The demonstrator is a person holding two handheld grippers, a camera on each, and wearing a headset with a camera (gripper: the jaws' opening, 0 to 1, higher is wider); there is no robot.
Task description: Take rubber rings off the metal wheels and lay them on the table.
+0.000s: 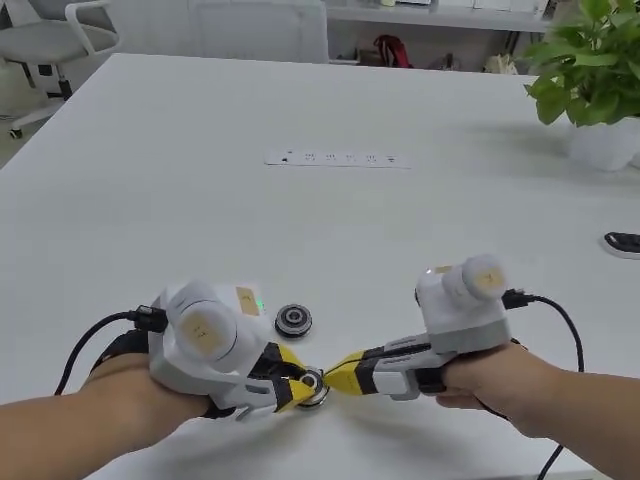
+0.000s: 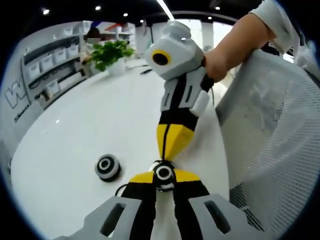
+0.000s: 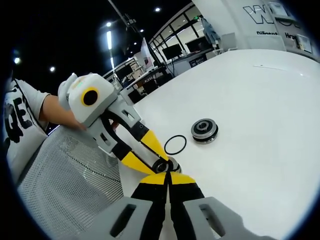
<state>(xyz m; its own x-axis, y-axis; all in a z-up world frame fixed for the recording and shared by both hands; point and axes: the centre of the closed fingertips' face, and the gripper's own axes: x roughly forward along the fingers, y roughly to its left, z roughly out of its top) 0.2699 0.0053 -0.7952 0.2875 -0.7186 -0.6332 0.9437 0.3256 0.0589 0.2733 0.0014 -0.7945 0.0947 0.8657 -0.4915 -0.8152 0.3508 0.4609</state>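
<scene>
Holds a metal wheel (image 2: 164,173) clamped between the jaws of the left gripper (image 1: 300,386), at the near middle of the desk (image 1: 330,230). Meets it from the right with the right gripper (image 3: 169,175), jaws pressed together, tips touching the wheel's rim; cannot tell whether rubber is pinched. Shows a second wheel (image 1: 293,319) flat on the desk just beyond the left gripper, with a loose rubber ring (image 3: 175,145) beside it, not touching. Carries a power strip (image 1: 337,158) farther off and a potted plant (image 1: 585,60) at far right.
</scene>
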